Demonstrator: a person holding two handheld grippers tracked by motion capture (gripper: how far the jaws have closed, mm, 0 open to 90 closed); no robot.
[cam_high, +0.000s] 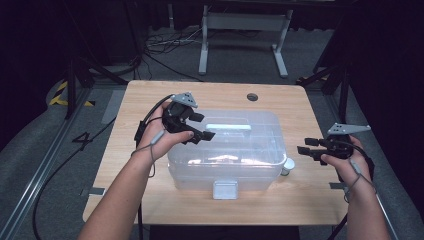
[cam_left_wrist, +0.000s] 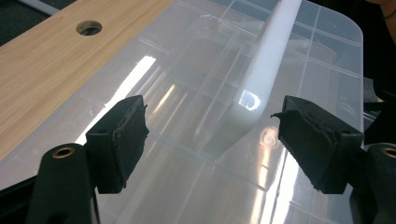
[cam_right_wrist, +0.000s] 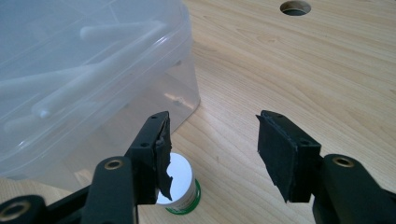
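Note:
A clear plastic storage box (cam_high: 260, 150) with a shut lid stands in the middle of the wooden table (cam_high: 150, 100). A white handle (cam_high: 229, 127) lies flat on the lid. My left gripper (cam_high: 202, 126) hovers open over the lid's left part. In the left gripper view the handle (cam_left_wrist: 266, 79) runs away between the spread jaws of that gripper (cam_left_wrist: 212, 123), just above the lid (cam_left_wrist: 187, 74). My right gripper (cam_high: 306, 145) is open to the right of the box, holding nothing. Below it (cam_right_wrist: 215, 140) stands a small white jar (cam_right_wrist: 183, 184) with a green rim, beside the box's corner (cam_right_wrist: 184, 79).
The small white jar (cam_high: 287, 166) sits against the box's right front corner. A white latch (cam_high: 225, 189) closes the box's front. A round cable hole (cam_high: 252, 96) is in the table's far side. Bare wood lies right of the box. A desk frame (cam_high: 242, 30) stands on the floor behind.

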